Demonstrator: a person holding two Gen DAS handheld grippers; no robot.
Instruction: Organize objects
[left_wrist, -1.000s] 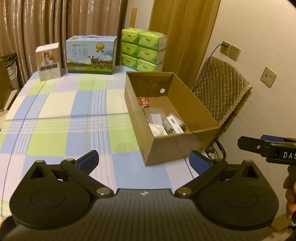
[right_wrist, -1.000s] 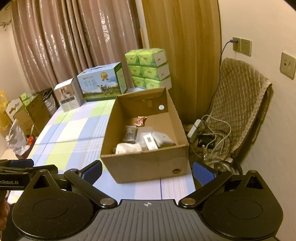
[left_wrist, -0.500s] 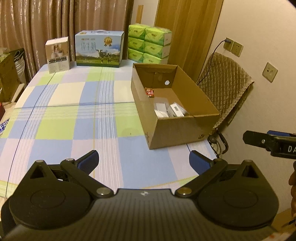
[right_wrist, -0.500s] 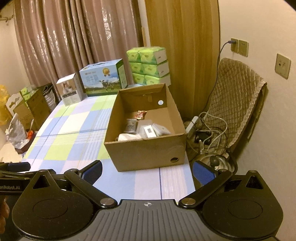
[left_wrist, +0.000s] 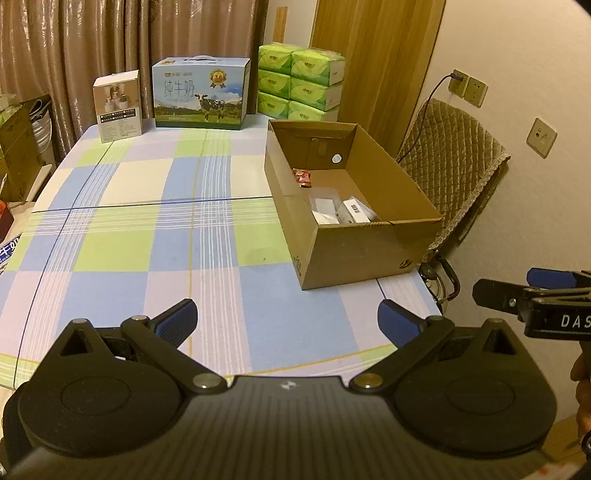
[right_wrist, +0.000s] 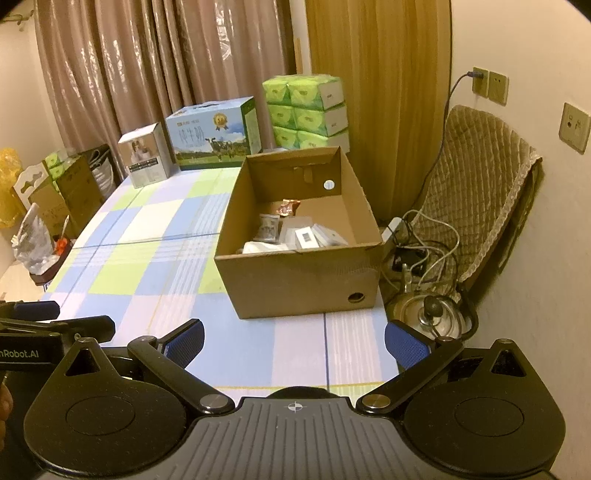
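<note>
Your left gripper (left_wrist: 287, 325) and right gripper (right_wrist: 294, 342) both hover with fingers spread and empty above the checkered counter (left_wrist: 147, 229), near the cardboard box (right_wrist: 303, 280) of small packets.

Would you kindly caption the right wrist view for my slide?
Open right tongs face a cardboard box of small items on a checked table.

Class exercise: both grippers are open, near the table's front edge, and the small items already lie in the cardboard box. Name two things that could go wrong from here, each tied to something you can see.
1. The cardboard box sits at the table's right edge; a nudge could tip it toward the kettle and cables below.
2. The left gripper and right gripper are close together; they could collide.
</note>
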